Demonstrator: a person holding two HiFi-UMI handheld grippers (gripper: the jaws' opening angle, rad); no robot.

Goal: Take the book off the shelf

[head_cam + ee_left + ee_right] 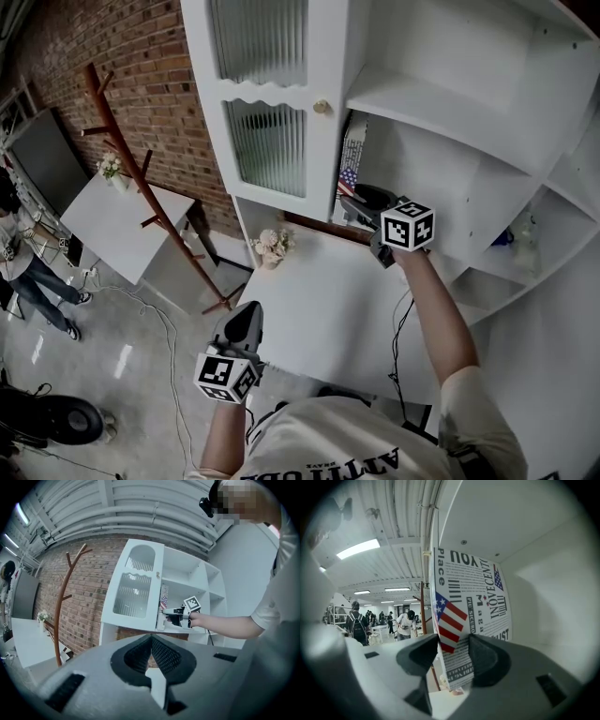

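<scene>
The book (352, 155) stands upright at the left end of a white shelf compartment, against the cabinet's side wall. Its cover (473, 597) carries black print and a stars-and-stripes flag. My right gripper (352, 204) reaches level into the compartment, and its jaws (453, 644) are closed on the book's lower part, one pad on each side. From the left gripper view the book (164, 597) and the right gripper (169, 613) show small and far off. My left gripper (246, 314) hangs low beside the table, shut with nothing in it (151, 641).
The white shelf unit (450, 112) has a cupboard with ribbed glass doors (267, 141) left of the book. A small pot of flowers (273, 246) stands on the white table (328, 309) below. A wooden coat rack (141, 178) leans by the brick wall. People stand at the far left (28, 262).
</scene>
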